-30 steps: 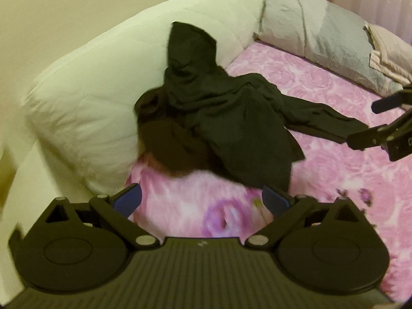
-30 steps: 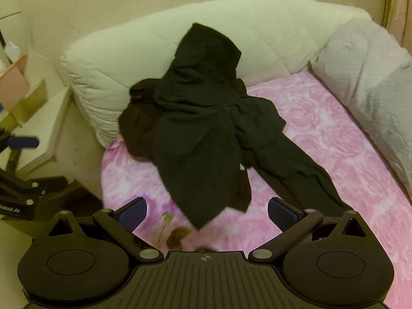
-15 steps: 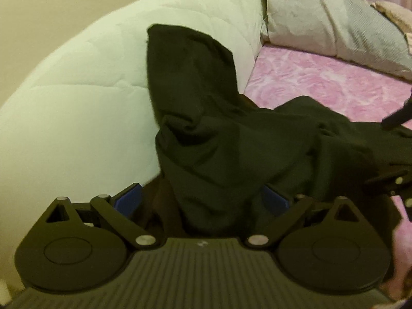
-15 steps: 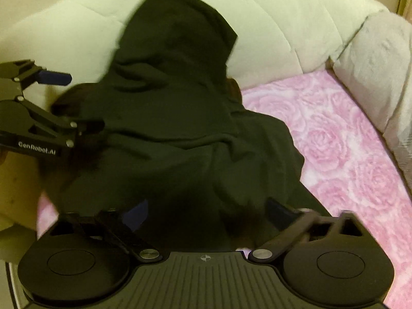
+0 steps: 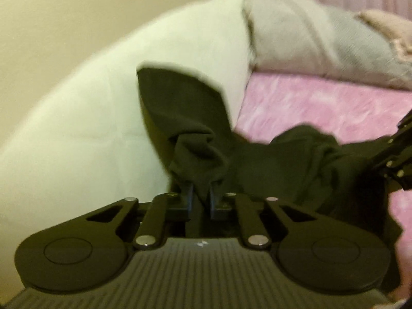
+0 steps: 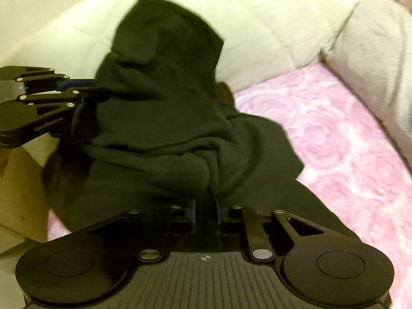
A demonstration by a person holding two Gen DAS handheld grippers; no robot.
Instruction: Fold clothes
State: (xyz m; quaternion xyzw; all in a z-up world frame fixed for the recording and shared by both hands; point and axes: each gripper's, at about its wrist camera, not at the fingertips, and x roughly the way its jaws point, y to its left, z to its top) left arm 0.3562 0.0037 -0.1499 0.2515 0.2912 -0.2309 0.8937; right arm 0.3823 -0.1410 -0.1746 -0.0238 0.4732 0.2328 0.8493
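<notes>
A black garment (image 5: 185,113) (image 6: 159,97) lies crumpled on the pink floral bed sheet (image 5: 322,103) (image 6: 334,139), one end draped up against the white quilt (image 5: 90,108) (image 6: 257,20). My left gripper (image 5: 200,195) is shut on a bunched fold of the black cloth; it also shows at the left edge of the right wrist view, where the left gripper (image 6: 85,87) bites the garment's side. My right gripper (image 6: 206,206) is shut on another gathered fold. A dark brown garment (image 6: 64,164) peeks out under the black one.
A grey pillow (image 5: 322,33) (image 6: 373,51) lies along the bed's far side. A folded beige cloth (image 5: 386,25) rests on it at the right. A cream wall (image 5: 77,7) rises behind the quilt. Bare pink sheet stretches to the right.
Both grippers moved in from above the bed to the black garment and went from open to shut on folds of it. The cloth now bunches between each pair of fingers.
</notes>
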